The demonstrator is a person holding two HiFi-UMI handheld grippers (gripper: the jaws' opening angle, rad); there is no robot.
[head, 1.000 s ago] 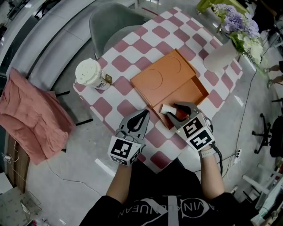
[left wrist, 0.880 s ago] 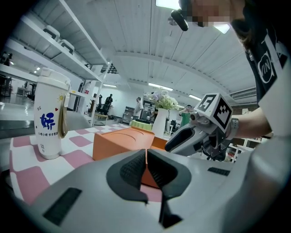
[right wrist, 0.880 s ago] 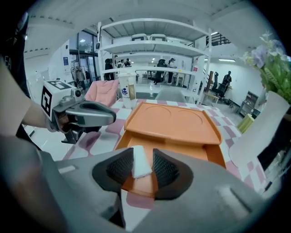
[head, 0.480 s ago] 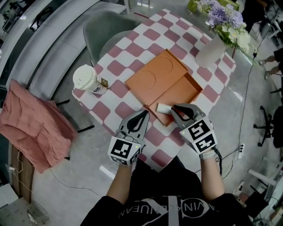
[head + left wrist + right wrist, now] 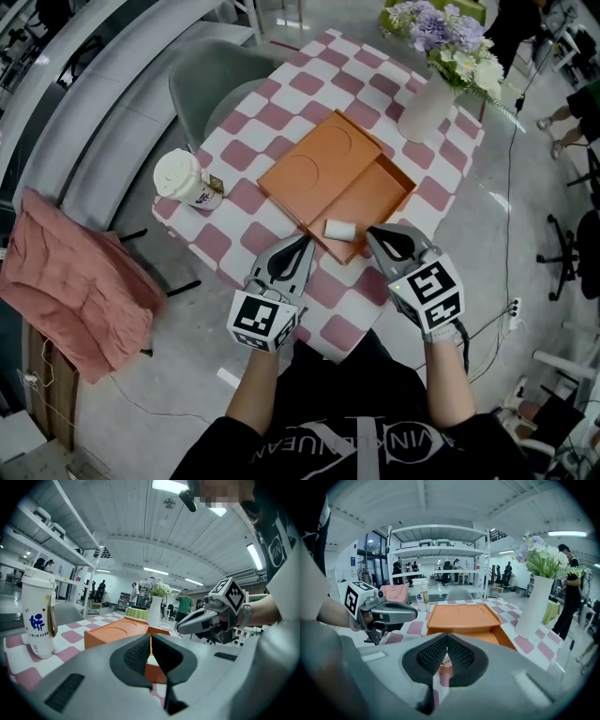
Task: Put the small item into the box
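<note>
Small item (image 5: pixel 338 228) in box (image 5: pixel 380 192), at near end. Lid (image 5: pixel 314 164) against box's left side. Cup (image 5: pixel 181 178) left on bench (image 5: pixel 281 112); vase (image 5: pixel 424 105) far right; chair (image 5: pixel 216 75) behind bench.

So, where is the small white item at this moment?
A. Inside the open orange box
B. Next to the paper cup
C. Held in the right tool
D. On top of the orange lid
A: in the head view the small white item lies inside the open tray of the orange box, near the tray's corner closest to the person.
</note>
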